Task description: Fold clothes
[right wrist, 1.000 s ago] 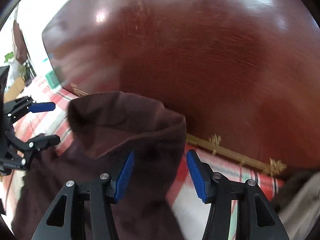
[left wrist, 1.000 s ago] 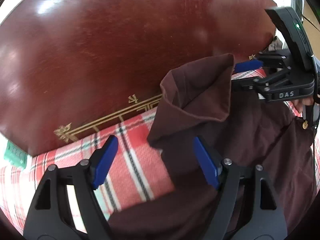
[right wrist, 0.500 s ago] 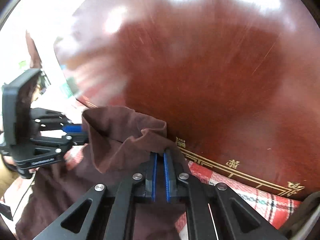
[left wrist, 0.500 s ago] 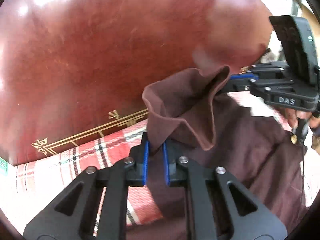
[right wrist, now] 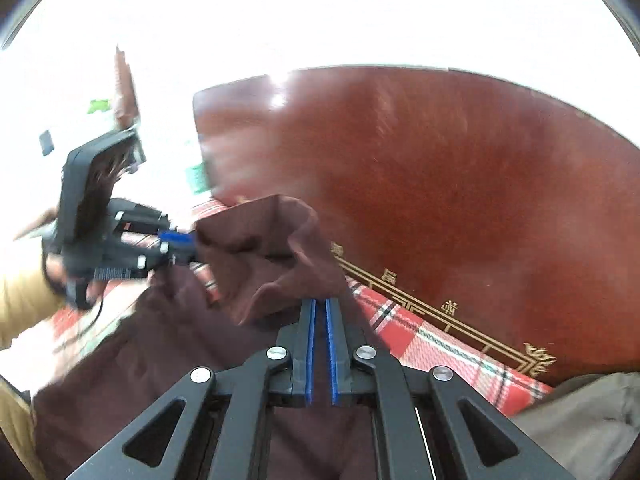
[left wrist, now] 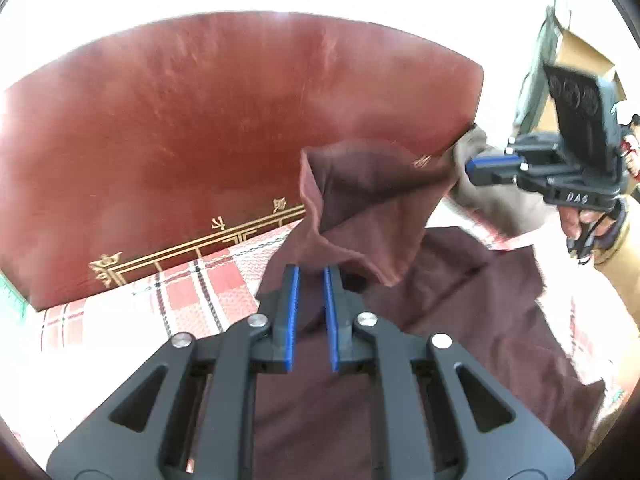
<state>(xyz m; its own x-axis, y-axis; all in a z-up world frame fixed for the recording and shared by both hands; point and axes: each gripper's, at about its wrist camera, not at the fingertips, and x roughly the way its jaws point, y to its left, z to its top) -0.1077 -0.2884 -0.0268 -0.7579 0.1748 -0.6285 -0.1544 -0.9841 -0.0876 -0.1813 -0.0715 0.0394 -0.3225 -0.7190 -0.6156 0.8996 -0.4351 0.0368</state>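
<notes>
Big glossy reddish-brown wooden headboard (left wrist: 208, 120) fills most of the background, with gold line trim and little ornaments (left wrist: 192, 244) along its lower edge. Below it there's a red, white and black plaid bedsheet (left wrist: 200, 296). Everything above the headboard is blown-out white light. Cardboard box (left wrist: 580, 56) off at the side.

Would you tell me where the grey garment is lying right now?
The grey garment lies at the lower right of the right wrist view, on the plaid sheet beside the brown garment, at the foot of the red headboard.
</notes>
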